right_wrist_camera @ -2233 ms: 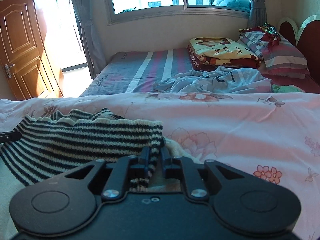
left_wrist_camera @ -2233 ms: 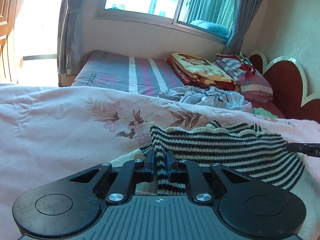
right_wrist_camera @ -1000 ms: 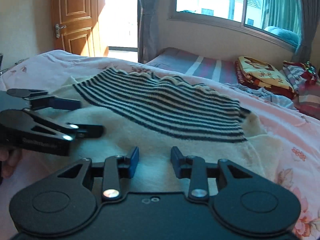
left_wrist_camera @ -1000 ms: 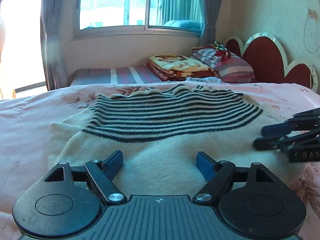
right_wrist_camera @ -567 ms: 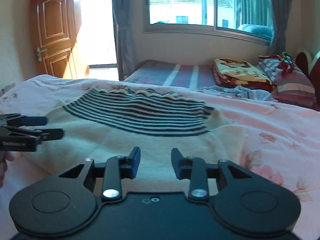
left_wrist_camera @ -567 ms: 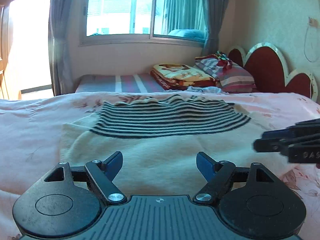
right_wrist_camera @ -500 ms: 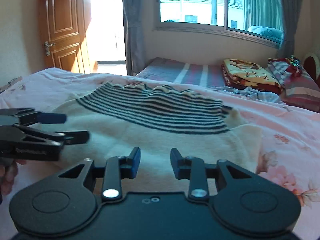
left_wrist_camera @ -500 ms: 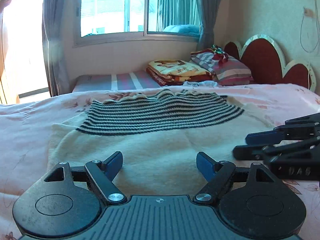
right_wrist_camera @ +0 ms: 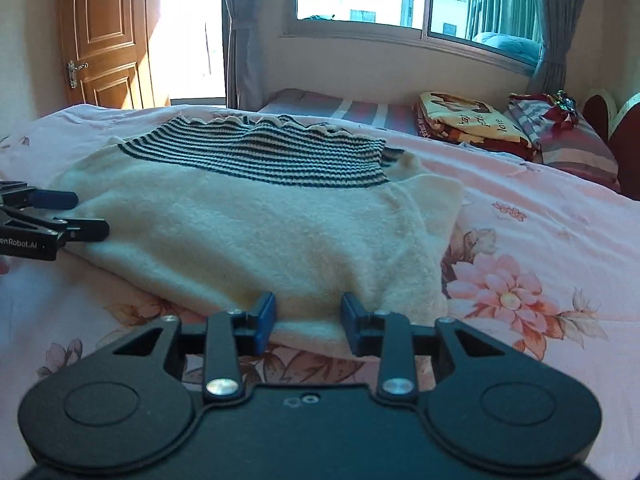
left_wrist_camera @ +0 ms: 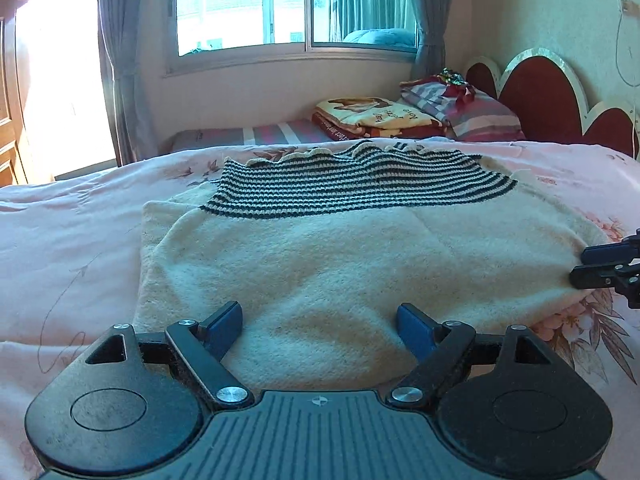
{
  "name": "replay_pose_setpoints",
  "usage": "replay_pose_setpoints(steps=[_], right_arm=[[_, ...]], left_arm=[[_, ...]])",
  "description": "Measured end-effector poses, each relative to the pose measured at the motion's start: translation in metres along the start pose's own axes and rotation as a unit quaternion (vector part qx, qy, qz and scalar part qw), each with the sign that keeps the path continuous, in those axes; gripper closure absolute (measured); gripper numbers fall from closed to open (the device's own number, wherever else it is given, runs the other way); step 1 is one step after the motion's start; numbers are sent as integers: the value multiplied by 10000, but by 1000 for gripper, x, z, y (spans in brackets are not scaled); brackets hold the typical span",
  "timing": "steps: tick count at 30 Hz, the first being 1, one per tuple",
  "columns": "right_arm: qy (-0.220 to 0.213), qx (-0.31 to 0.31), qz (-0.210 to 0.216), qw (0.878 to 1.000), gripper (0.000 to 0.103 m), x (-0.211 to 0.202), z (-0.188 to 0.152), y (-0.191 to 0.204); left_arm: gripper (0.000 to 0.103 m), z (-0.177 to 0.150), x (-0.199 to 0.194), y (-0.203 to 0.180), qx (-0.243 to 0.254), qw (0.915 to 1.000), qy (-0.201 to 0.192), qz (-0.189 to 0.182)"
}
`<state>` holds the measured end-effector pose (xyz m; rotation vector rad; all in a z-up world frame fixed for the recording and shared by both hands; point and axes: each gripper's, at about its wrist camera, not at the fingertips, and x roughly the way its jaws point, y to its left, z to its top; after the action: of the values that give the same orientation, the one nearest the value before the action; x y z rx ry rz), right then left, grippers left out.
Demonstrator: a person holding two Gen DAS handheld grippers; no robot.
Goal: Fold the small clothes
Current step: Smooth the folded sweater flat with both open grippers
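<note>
Showing only rightward: door [right_wrist_camera: 105, 36] beyond sweater [right_wrist_camera: 256, 216].

Open pink quilt [right_wrist_camera: 552, 240] right of the cream sweater [right_wrist_camera: 248, 224], bare and passable. Left tongs [right_wrist_camera: 74, 212] crowding the sweater's left edge, right tongs [left_wrist_camera: 576, 266] its right edge. Folded blankets [left_wrist_camera: 368, 118] and pillows [left_wrist_camera: 472, 110] blocking the far side, seemingly beyond reach.

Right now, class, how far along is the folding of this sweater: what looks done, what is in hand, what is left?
Done: the cream sweater lies flat on the pink quilt, striped band spread out.

In hand: nothing. The left gripper is opening over the cloth; the right gripper stands open at the near hem.

Left: probably further folds, since the sweater looks wide.
</note>
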<state>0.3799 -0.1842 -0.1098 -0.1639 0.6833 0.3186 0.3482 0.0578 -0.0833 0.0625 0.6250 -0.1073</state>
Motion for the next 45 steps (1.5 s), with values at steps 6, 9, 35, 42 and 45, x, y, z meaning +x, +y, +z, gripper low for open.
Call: replay_pose_setpoints(steps=[6, 9, 35, 42, 45], right_arm=[[-236, 396, -47, 9989, 75, -4, 21, -12], [157, 391, -281, 9987, 77, 15, 8, -25], [316, 275, -447, 9981, 77, 53, 40, -45], [88, 48, -410, 9991, 78, 29, 50, -32], [78, -100, -368, 9992, 78, 21, 48, -25]], left_arm=[[19, 2, 1, -2, -31, 10000, 20, 15], [19, 1, 1, -1, -38, 10000, 29, -15], [9, 34, 50, 31, -290, 9991, 288, -68], [8, 43, 47, 26, -135, 9989, 440, 90], [7, 42, 47, 24, -88, 9985, 506, 170]])
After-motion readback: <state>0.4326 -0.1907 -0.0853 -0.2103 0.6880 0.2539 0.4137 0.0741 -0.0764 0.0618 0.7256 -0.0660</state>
